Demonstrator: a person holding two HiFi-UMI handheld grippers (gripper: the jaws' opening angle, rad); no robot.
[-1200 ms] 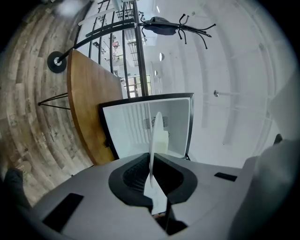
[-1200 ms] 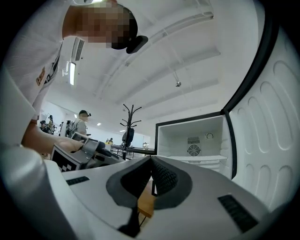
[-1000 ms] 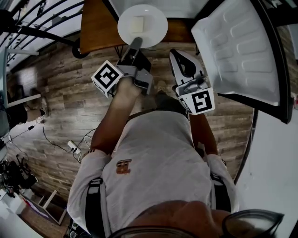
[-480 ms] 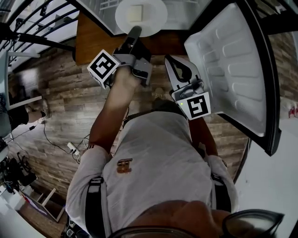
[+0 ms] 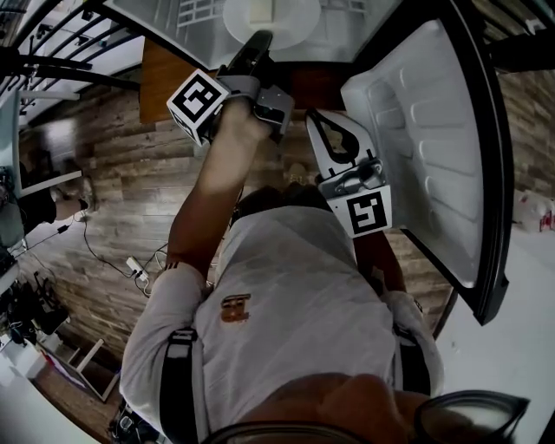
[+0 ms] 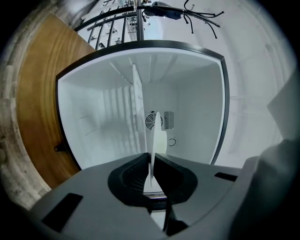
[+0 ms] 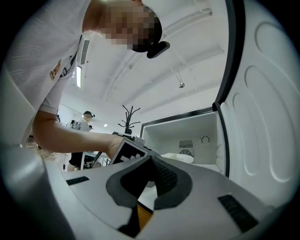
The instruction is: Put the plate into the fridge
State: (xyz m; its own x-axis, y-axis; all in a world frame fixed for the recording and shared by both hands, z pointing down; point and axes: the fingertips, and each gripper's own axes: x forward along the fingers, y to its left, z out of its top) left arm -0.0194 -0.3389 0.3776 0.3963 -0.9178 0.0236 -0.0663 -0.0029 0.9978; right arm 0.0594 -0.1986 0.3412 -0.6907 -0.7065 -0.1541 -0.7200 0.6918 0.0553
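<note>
Inside smooth white fridge [image 6: 197,117], round plate [image 5: 288,14] pinched by left gripper [image 5: 258,40]; right gripper [image 7: 153,158] closed.

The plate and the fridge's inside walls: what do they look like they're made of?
The plate looks like glazed ceramic or melamine: plain white, smooth, with a thin even rim. The pictures cannot settle which. The fridge's inside walls look like moulded white plastic with a matte to satin finish, going by the ribs pressed into the side wall.
</note>
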